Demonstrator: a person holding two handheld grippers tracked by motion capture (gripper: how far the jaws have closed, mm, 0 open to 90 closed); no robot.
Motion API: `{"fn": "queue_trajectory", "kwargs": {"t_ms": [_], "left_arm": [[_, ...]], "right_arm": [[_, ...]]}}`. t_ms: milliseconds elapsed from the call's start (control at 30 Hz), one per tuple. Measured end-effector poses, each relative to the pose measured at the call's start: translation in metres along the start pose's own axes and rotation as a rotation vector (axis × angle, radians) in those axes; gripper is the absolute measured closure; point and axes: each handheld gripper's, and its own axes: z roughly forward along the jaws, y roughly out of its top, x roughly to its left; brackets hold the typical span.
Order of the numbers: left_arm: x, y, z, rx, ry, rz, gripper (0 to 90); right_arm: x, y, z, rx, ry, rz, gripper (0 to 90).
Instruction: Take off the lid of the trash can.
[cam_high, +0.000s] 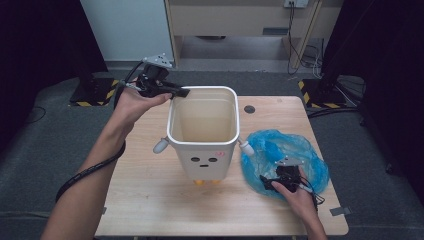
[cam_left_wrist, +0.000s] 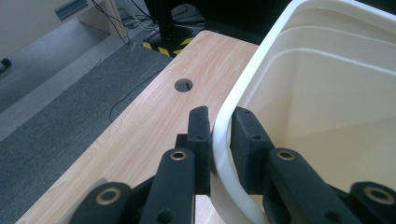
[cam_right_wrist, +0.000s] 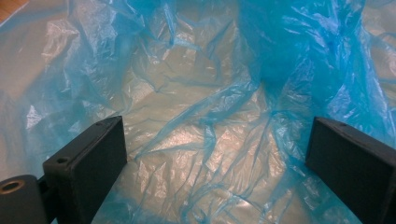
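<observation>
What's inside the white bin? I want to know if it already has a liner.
No liner: the white bin shows bare cream walls and floor. The blue bag lies crumpled on the table beside it, so the tabletop under the bag is hidden.

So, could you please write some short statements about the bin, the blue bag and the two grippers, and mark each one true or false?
1. The left gripper is closed on the rim of the white bin. True: one jaw sits outside the rim and one inside.
2. The blue plastic bag already lines the bin. False: it lies crumpled on the table, to the right of the bin.
3. The right gripper has its jaws open over the bag. True.
4. The bin is full of rubbish. False: its inside looks empty.
5. The bin has a small face drawn on its front. True.
</observation>
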Motion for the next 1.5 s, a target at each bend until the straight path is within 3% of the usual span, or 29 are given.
{"fn": "queue_trajectory", "kwargs": {"t_ms": [533,700,1100,1500], "left_arm": [[0.007,-0.002,0.007,0.071,-0.038,-0.047,79.1],[0.012,-0.002,0.002,0.04,-0.051,-0.09,80.2],[0.015,0.002,-0.028,-0.009,-0.014,-0.081,80.1],[0.018,-0.012,-0.051,-0.083,0.033,-0.089,80.2]], "right_arm": [[0.0,0.0,0.0,-0.001,-0.001,-0.001,5.2],[0.0,0.0,0.0,0.0,0.0,0.0,5.2],[0.0,0.0,0.0,0.0,0.0,0.0,5.2],[0.0,0.0,0.0,0.0,0.0,0.0,5.2]]}}
